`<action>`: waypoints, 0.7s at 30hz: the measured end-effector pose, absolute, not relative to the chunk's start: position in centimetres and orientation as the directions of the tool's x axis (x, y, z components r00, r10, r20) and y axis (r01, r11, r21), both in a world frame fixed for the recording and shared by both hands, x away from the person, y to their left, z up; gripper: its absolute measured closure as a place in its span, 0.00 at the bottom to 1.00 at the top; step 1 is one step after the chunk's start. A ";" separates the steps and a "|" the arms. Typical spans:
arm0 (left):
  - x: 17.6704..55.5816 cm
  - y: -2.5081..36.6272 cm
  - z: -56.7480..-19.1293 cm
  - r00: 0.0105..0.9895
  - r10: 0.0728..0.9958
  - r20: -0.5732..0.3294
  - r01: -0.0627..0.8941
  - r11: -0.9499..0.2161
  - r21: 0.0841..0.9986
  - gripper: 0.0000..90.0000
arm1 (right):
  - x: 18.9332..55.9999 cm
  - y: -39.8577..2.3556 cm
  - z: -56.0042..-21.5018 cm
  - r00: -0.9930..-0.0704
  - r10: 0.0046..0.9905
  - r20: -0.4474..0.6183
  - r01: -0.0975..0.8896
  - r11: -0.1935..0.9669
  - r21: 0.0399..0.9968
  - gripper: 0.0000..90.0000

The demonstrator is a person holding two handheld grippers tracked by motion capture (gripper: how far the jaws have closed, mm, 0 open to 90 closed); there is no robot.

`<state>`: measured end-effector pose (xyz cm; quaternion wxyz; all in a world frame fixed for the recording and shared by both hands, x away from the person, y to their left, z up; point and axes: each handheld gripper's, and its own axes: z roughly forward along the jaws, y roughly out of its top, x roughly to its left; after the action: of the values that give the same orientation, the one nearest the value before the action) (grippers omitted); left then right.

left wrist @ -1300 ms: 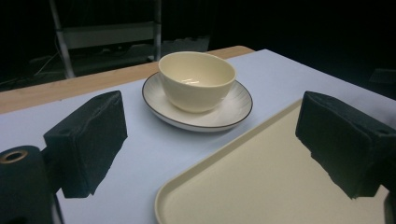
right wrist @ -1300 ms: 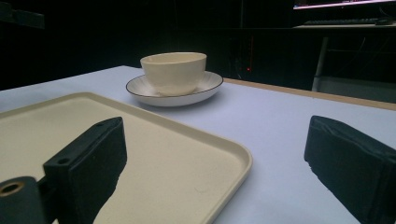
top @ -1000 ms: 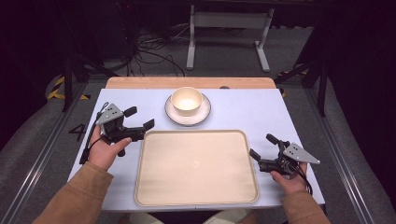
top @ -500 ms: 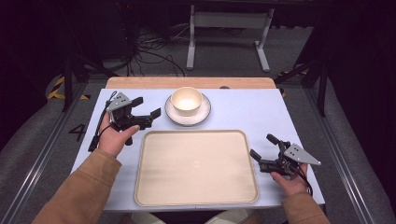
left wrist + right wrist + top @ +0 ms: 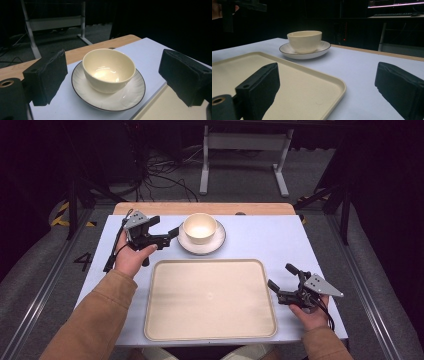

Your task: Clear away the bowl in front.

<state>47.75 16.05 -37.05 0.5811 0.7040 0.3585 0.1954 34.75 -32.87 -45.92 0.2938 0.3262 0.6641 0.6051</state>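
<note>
Empty bowl point(image 5: 199, 228) on saucer point(image 5: 215, 242) (tray point(image 5: 210, 327) bare)

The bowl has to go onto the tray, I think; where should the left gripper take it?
Grip the bowl by its rim on the side nearest the left gripper, one finger inside and one outside: it stands upright and empty on the plate.

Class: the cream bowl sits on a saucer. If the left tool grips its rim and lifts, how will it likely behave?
The bowl looks like glazed ceramic, so probably rigid, slippery and breakable. It rests loose on the saucer, so a sideways nudge would likely slide it. The left tool is open beside it.
</note>
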 end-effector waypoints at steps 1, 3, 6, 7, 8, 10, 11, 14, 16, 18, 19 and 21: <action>47.9 15.9 -37.0 0.666 0.732 -0.144 0.282 -0.068 0.957 0.10 | 34.7 -32.8 -45.9 -0.614 0.790 0.008 0.079 0.051 0.996 0.07; 48.2 15.7 -37.0 0.665 0.734 -0.138 0.280 -0.074 0.957 0.10 | 34.7 -32.9 -45.9 -0.611 0.792 0.003 0.075 0.054 0.996 0.07; 48.9 15.3 -37.1 0.659 0.738 -0.142 0.287 -0.073 0.955 0.10 | 34.6 -32.8 -46.0 -0.608 0.794 -0.003 0.066 0.054 0.996 0.07; 49.1 15.2 -37.2 0.659 0.738 -0.145 0.290 -0.071 0.954 0.10 | 34.6 -32.8 -46.0 -0.608 0.794 -0.003 0.065 0.054 0.996 0.06; 49.3 15.1 -37.2 0.657 0.739 -0.145 0.294 -0.075 0.953 0.10 | 34.6 -32.8 -46.0 -0.606 0.795 -0.006 0.065 0.058 0.996 0.06; 49.8 14.8 -37.3 0.654 0.742 -0.143 0.297 -0.078 0.952 0.10 | 34.6 -32.8 -45.9 -0.608 0.794 -0.007 0.066 0.059 0.996 0.04; 50.0 14.7 -37.3 0.655 0.743 -0.140 0.294 -0.079 0.953 0.10 | 34.6 -32.8 -45.9 -0.608 0.794 -0.005 0.066 0.057 0.996 0.04; 50.5 14.5 -37.3 0.652 0.744 -0.143 0.294 -0.075 0.953 0.10 | 34.6 -32.8 -45.9 -0.609 0.793 0.000 0.066 0.051 0.997 0.03; 50.9 14.3 -37.3 0.650 0.748 -0.136 0.293 -0.081 0.953 0.10 | 34.6 -32.8 -45.9 -0.609 0.793 -0.010 0.062 0.060 0.996 0.03; 51.4 14.2 -37.4 0.650 0.747 -0.139 0.295 -0.080 0.952 0.10 | 34.6 -32.8 -45.9 -0.609 0.793 -0.012 0.062 0.063 0.996 0.03; 51.7 14.0 -37.5 0.649 0.748 -0.140 0.294 -0.076 0.953 0.10 | 34.6 -32.8 -45.9 -0.610 0.792 -0.010 0.063 0.061 0.996 0.03; 51.8 14.0 -37.5 0.646 0.750 -0.141 0.296 -0.076 0.952 0.10 | 34.6 -32.8 -45.9 -0.611 0.792 -0.010 0.064 0.062 0.996 0.03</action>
<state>51.82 13.96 -37.50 0.5698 0.7058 0.3707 0.1993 34.60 -32.76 -45.94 0.3010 0.3223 0.6635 0.6044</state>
